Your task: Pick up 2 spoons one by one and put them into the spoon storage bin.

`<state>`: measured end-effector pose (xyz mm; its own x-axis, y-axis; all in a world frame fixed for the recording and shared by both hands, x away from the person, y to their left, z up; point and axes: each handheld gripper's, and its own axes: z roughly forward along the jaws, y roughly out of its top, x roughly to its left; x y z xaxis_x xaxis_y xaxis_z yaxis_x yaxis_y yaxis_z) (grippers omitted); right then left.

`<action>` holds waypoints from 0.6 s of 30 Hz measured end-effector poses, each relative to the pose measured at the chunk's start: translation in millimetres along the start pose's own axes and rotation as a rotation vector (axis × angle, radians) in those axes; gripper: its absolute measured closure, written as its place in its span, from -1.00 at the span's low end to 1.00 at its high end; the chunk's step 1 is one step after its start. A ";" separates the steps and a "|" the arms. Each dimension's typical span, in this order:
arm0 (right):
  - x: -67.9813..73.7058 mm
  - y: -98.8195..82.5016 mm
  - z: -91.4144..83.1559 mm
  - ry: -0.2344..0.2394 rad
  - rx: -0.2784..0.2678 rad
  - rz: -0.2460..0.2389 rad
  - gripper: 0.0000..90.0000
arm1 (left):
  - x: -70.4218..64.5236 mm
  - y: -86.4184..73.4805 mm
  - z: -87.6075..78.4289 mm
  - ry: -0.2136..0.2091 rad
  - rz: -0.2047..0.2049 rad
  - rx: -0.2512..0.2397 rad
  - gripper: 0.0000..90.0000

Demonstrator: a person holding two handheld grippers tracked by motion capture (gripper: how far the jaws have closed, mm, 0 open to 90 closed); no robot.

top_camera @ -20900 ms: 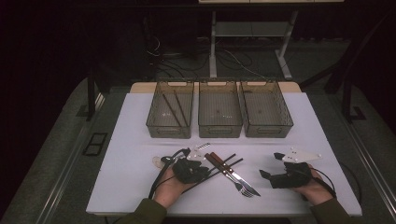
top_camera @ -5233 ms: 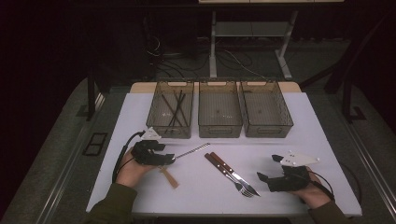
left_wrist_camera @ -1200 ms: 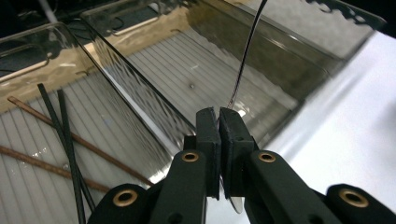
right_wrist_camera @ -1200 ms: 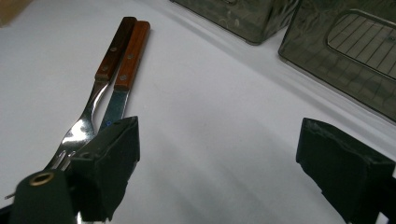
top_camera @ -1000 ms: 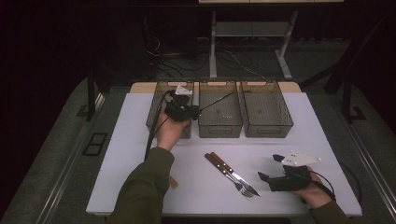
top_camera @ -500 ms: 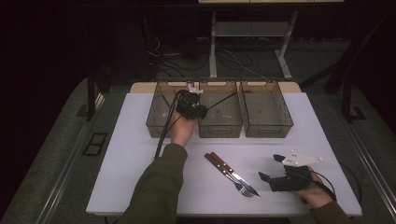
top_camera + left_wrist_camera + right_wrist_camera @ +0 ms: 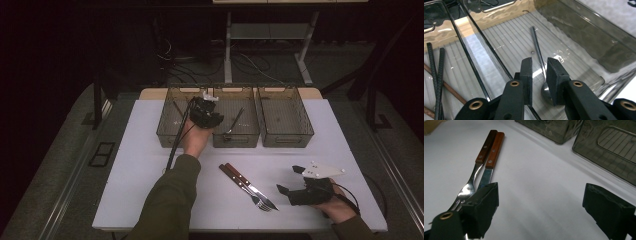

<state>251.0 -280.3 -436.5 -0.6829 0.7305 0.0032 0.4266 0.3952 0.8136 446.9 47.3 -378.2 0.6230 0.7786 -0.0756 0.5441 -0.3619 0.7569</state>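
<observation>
the left tongs point(image 7: 539, 72) hover over the middle bin point(image 7: 235, 141); their jaws have just been opening to a narrow gap, and the spoon point(image 7: 541, 67) lies free on the bin floor below them, so the drop looks done. five seconds back the spoon lay on the tabletop point(image 7: 150, 200) beside the left hand. the right tongs point(image 7: 541, 210) rest wide by the fork point(image 7: 471, 185) and knife point(image 7: 490, 163), likely next; sticks point(image 7: 436, 75) fill the left bin.

Three bins stand in a row at the back of the tabletop point(image 7: 150, 165); a spoon point(image 7: 234, 122) lies in the middle bin point(image 7: 250, 137), sticks point(image 7: 436, 82) in the left bin point(image 7: 165, 135), and a fork point(image 7: 247, 187) and knife point(image 7: 252, 184) lie side by side before them.
</observation>
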 end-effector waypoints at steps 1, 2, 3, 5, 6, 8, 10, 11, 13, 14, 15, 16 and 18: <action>0.1 0.1 -0.1 0.000 -0.001 0.001 -0.70 | -0.3 -0.2 -1.6 -0.005 0.002 -0.003 0.58; 0.1 0.1 -0.1 0.000 -0.001 0.002 -0.70 | -0.3 -0.5 -3.2 -0.016 0.007 -0.006 0.55; 0.0 0.1 -0.2 0.001 0.000 0.004 -0.70 | -0.4 -0.9 -5.0 -0.021 0.015 -0.006 0.53; -0.1 0.0 0.1 -0.002 0.002 0.002 -0.70 | 0.2 -1.9 -9.2 -0.030 0.038 0.001 0.47; 0.0 0.0 0.1 -0.001 0.002 0.002 -0.70 | 0.6 -2.8 -11.6 -0.036 0.042 -0.003 0.44; 0.1 0.1 0.1 -0.002 0.000 0.000 -0.70 | 1.6 -4.7 -16.5 -0.055 0.046 -0.010 0.34; 0.2 0.1 0.0 -0.001 0.000 0.001 -0.70 | 1.8 -8.1 -22.7 -0.075 0.054 -0.012 0.20; 0.1 0.1 0.0 -0.001 0.000 0.002 -0.70 | 2.3 -10.3 -26.2 -0.088 0.064 -0.009 0.14; 0.1 0.1 0.0 -0.003 0.001 0.003 -0.70 | 2.3 -16.3 -33.8 -0.109 0.067 -0.009 0.04; 0.1 0.1 0.1 -0.003 0.002 0.003 -0.70 | 2.8 -19.8 -38.4 -0.122 0.074 -0.007 0.01; 0.1 0.1 0.2 -0.005 0.002 0.002 -0.70 | 2.9 -24.0 -43.3 -0.131 0.075 -0.014 0.00; 0.1 0.2 0.3 -0.005 0.002 -0.001 -0.70 | 3.6 -28.5 -48.8 -0.141 0.082 -0.016 -0.02; 0.4 0.3 0.2 -0.005 0.002 -0.001 -0.70 | 4.3 -38.2 -59.0 -0.156 0.093 -0.013 -0.04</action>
<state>251.0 -279.8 -436.4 -0.6806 0.7326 -0.0002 0.4270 0.3969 0.8125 395.7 94.7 -369.1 0.7502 0.6530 -0.1041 0.4738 -0.4211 0.7735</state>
